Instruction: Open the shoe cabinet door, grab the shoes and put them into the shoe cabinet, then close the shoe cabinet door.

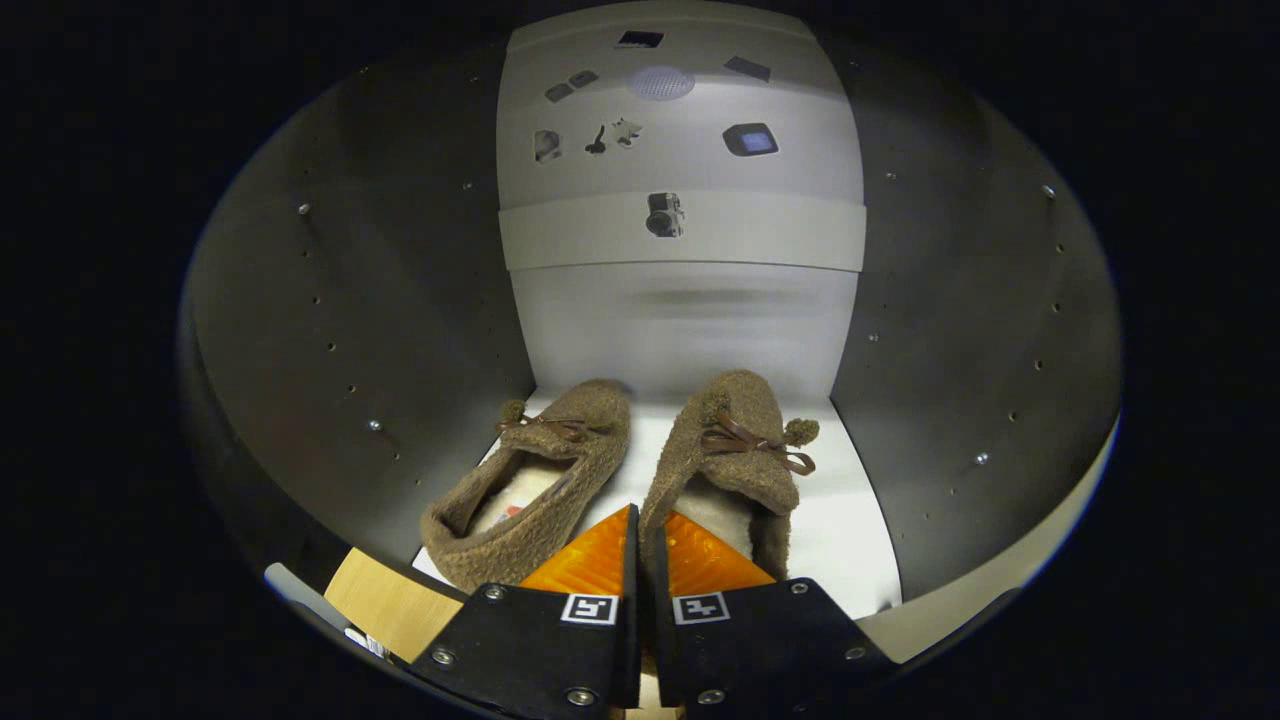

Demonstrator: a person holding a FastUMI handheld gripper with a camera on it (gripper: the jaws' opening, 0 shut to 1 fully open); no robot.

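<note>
your gripper (640,525) fingers nearly together, pinching the inner heel rim of the right slipper (728,460), left slipper (540,480) beside it, both on the cabinet's white shelf (850,510), toes toward its back edge

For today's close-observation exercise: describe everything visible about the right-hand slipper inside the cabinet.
The right-hand slipper is brown, fuzzy fleece with a pale lining, a thin brown ribbon bow and a pompom on top. It rests upright on the cabinet's white shelf, toe toward the back wall, beside its twin. The tongs are nearly closed, pinching its inner collar edge.
</note>
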